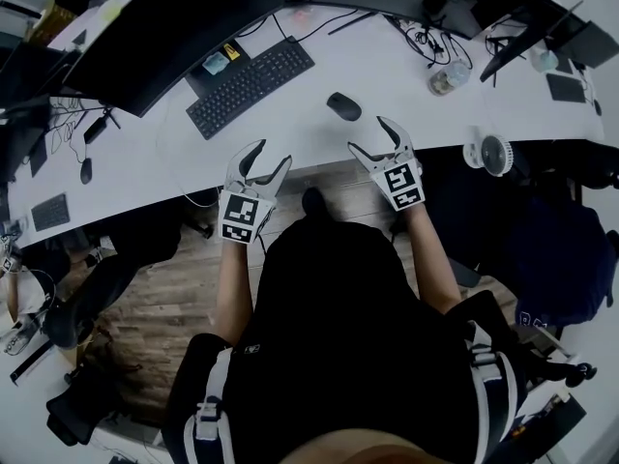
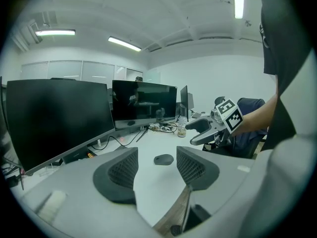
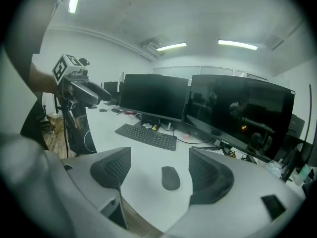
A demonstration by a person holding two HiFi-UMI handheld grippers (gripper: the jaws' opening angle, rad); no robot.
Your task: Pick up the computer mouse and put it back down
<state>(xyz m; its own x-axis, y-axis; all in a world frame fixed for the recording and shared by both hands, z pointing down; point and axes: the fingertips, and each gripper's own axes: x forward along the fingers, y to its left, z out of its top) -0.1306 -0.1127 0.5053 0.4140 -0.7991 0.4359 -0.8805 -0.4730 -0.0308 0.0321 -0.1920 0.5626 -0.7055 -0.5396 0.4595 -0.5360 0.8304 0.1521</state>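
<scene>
The white desk (image 1: 290, 124) carries a dark monitor (image 1: 164, 27) at its back edge and a black keyboard (image 1: 250, 85) in front of it. Both grippers hover over the front edge, the left gripper (image 1: 271, 155) and the right gripper (image 1: 370, 135) each with jaws apart and empty. The mouse (image 1: 343, 106) lies near that edge, just beyond the right gripper.

Bare desk (image 3: 141, 157) ahead of my right claw (image 3: 158, 168); only the mouse (image 3: 171, 177) between jaws; keyboard (image 3: 146, 136) beyond-left, well apart.
</scene>
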